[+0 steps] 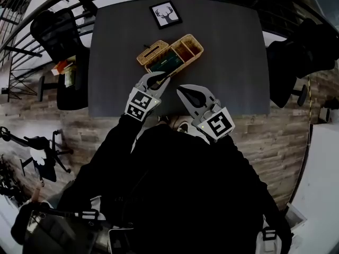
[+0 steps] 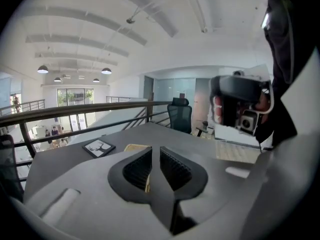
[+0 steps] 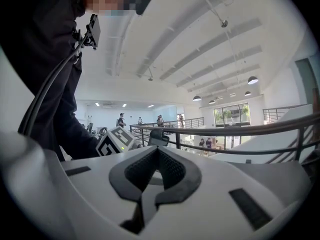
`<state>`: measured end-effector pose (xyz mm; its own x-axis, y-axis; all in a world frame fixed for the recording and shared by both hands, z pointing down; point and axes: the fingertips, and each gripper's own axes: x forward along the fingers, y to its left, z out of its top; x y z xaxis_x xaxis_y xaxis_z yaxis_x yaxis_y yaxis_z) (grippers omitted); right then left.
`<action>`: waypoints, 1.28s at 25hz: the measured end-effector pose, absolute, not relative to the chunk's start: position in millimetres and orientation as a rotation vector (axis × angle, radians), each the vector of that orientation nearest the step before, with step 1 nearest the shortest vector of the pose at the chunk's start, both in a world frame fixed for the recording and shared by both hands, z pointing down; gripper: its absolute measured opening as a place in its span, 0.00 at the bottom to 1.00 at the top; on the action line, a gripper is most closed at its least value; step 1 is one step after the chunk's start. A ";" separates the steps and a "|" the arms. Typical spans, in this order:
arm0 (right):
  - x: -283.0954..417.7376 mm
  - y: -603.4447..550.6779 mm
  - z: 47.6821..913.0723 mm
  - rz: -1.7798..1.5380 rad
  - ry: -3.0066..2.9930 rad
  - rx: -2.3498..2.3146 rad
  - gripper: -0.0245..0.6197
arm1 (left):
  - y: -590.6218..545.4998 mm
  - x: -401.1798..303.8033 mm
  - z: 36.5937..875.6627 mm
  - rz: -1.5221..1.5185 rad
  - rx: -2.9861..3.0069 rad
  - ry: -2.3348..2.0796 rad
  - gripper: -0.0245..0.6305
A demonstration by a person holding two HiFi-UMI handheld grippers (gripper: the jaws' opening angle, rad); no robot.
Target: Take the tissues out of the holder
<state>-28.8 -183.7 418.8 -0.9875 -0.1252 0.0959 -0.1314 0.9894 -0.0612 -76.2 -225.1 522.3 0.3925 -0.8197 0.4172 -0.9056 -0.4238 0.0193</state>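
Note:
A wicker holder [image 1: 170, 56] lies on the dark grey table [image 1: 228, 62], with a slotted tissue lid at its left end and open compartments at its right. In the left gripper view only a strip of the holder [image 2: 134, 147] shows beyond the jaws. No loose tissue is visible. My left gripper [image 1: 164, 79] hovers just short of the holder's near side, jaws shut and empty. My right gripper [image 1: 181, 90] hangs beside it over the table's near edge, tilted upward, also shut with nothing in it. A hand holds the right gripper [image 2: 241, 109] in the left gripper view.
A framed deer picture [image 1: 165, 14] lies at the table's far side, beyond the holder. Black office chairs stand at the left [image 1: 59, 36] and right [image 1: 296, 62] of the table. A metal railing [image 3: 235, 130] runs behind it. The person's dark sleeves fill the lower head view.

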 end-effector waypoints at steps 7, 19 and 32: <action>-27.5 -204.5 437.6 0.186 -2.992 0.377 0.04 | -260.6 -103.8 607.3 0.854 2.272 -1.335 0.19; -9.3 -229.7 452.9 0.267 -2.937 0.614 0.04 | -289.7 -123.7 697.4 1.164 2.080 -1.148 0.43; 4.3 -245.3 455.3 0.278 -2.908 0.701 0.04 | -298.2 -126.7 715.4 1.257 1.991 -1.111 0.54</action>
